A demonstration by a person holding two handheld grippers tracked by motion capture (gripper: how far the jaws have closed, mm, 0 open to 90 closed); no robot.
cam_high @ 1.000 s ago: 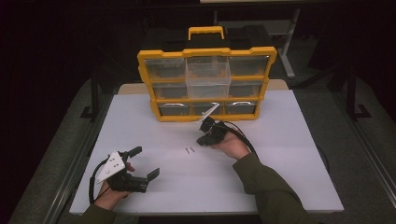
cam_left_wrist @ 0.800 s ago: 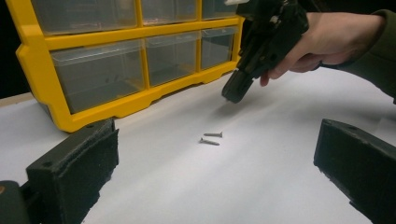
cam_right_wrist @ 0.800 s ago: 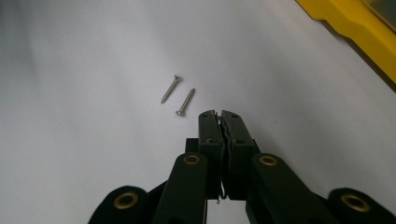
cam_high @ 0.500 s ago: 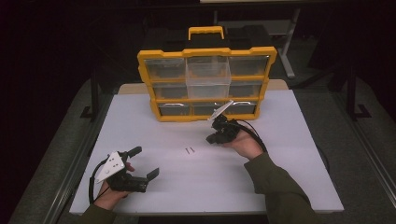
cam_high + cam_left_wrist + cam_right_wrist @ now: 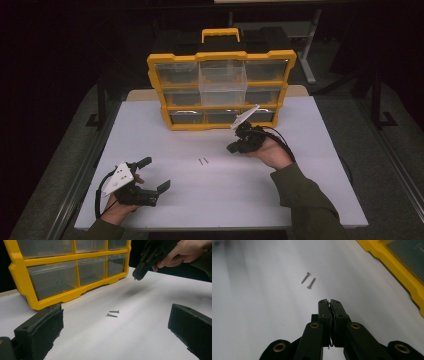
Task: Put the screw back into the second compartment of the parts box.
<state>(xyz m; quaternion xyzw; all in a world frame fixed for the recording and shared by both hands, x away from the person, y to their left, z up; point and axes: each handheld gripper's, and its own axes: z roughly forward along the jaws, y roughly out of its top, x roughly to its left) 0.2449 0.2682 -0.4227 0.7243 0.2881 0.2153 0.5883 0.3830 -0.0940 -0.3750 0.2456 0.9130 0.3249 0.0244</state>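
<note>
The right gripper has its jaws pressed together. In the right gripper view a thin metal thing seems caught between the pads, but it is too small to tell what it is. This gripper hangs above the table, between the screws and the organizer. The two screws lie side by side, flat on the table, in front of the organizer. The left gripper has its jaws wide apart with nothing between them, near the front edge, well apart from the screws. The contents of the drawers are hard to make out.
</note>
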